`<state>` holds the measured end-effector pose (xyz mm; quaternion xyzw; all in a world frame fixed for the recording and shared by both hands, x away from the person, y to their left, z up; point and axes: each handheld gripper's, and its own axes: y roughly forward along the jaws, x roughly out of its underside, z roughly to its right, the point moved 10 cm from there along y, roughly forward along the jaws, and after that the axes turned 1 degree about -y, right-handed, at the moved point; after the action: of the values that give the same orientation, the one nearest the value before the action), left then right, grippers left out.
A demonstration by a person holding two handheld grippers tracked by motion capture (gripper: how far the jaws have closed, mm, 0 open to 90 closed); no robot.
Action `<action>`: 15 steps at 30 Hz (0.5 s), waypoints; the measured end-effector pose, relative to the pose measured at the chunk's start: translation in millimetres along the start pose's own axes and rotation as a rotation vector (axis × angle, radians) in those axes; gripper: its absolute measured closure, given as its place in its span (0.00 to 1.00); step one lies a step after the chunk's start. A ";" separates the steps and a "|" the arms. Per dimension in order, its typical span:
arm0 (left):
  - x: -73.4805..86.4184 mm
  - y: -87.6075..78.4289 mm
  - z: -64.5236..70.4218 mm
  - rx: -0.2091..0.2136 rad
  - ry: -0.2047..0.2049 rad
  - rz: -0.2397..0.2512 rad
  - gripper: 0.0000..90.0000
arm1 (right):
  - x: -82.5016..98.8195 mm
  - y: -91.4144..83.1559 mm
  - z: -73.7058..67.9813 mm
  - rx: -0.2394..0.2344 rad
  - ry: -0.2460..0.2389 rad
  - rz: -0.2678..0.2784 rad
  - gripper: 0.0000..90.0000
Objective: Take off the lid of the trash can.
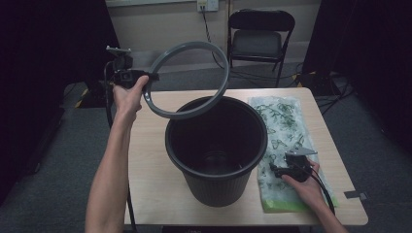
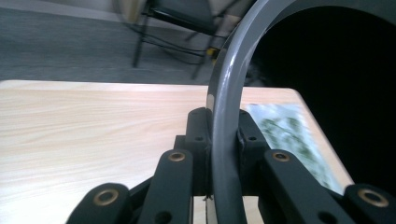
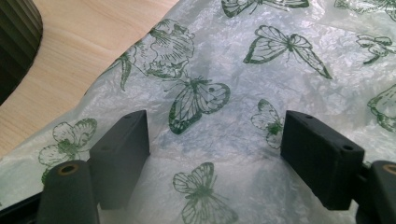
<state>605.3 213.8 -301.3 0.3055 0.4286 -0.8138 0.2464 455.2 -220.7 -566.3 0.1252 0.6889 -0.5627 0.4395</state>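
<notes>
- The black bin stands mid-table, near the front edge, unlined.
- The folded butterfly-print bag lies flat along the table's right edge.
- Left gripper clenches the grey ring, lifted off, above the back-left corner.
- Right gripper hangs released over the bag; 2 steps remain, probably lining and re-ringing.

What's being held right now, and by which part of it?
The left hand-held gripper clamps the grey plastic ring by its rim. The right hand-held gripper is open over the butterfly-printed plastic bag, holding nothing.
</notes>
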 end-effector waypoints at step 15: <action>-20.2 19.9 -56.9 -0.126 -0.133 0.058 0.88 | 0.0 0.0 0.1 0.001 -0.001 0.000 0.26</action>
<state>648.7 254.7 -323.3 0.2468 0.4525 -0.7964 0.3165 455.2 -220.8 -566.3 0.1251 0.6886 -0.5630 0.4396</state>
